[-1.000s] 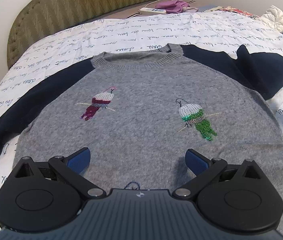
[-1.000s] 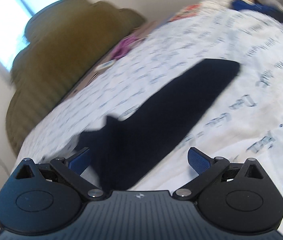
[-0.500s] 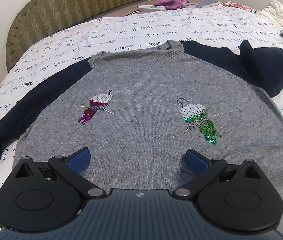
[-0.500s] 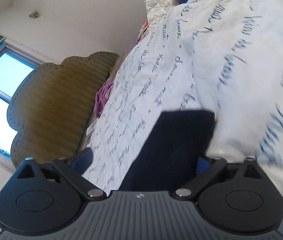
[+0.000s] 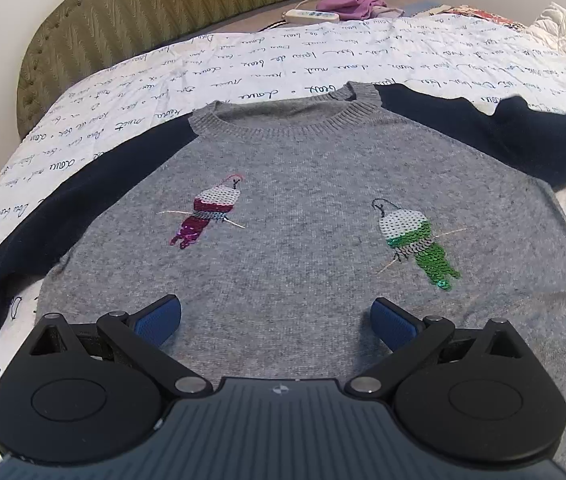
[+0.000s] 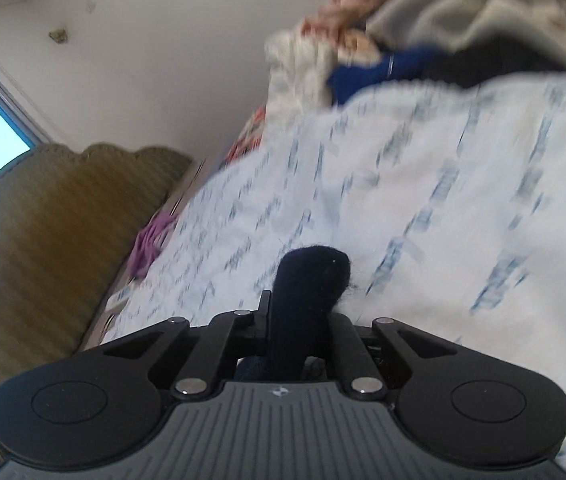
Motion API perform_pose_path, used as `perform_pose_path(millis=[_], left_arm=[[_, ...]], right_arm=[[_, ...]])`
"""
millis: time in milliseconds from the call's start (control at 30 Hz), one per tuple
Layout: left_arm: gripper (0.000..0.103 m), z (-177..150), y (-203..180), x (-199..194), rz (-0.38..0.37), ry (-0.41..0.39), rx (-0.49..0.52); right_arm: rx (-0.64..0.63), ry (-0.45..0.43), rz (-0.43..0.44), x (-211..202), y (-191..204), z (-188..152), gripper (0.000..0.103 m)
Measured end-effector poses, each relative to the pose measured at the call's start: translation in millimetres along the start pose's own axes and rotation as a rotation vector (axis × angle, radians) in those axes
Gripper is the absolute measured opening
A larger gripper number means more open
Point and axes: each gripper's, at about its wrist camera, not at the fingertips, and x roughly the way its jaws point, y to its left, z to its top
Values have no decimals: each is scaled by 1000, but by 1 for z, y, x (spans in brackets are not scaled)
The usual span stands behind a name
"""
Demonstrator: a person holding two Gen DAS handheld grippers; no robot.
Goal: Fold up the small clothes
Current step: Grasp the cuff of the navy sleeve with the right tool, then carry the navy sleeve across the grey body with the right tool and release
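Note:
A grey sweater (image 5: 303,208) with navy sleeves and two sequin birds lies flat, front up, on the bed. My left gripper (image 5: 277,312) hovers open over its lower hem, with only the grey knit under the blue pads. The sweater's right sleeve (image 5: 523,132) stretches off to the right edge of the left wrist view. In the right wrist view my right gripper (image 6: 301,312) has its jaws closing on the end of that navy sleeve (image 6: 311,276), which bulges out past the fingers. The fingertips are hidden by the cloth.
The white bedspread (image 5: 243,60) has blue script print. An olive padded headboard (image 5: 163,4) stands at the back, with a white power strip (image 5: 311,17) and purple cloth (image 5: 351,0) beside it. A pile of clothes (image 6: 403,40) lies at the far right.
My right gripper moved onto the end of the navy sleeve and went from wide open to shut on it. The left gripper stayed open over the hem.

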Motion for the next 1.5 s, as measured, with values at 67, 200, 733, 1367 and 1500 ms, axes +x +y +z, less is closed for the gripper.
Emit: perform_pose_path(millis=[67, 200, 733, 1367, 1500], left_arm=[[102, 0, 3, 2, 4, 3, -4], [102, 1, 14, 5, 25, -2, -30], [102, -9, 60, 2, 54, 9, -131], [102, -20, 82, -3, 43, 12, -168], [102, -22, 89, -5, 49, 10, -182]], right_arm=[[-73, -51, -36, -17, 9, 4, 7], [-275, -92, -10, -47, 50, -10, 7], [-841, 64, 261, -101, 205, -174, 7], [-1243, 170, 311, -110, 275, -311, 8], [-1297, 153, 308, -109, 286, -328, 8]])
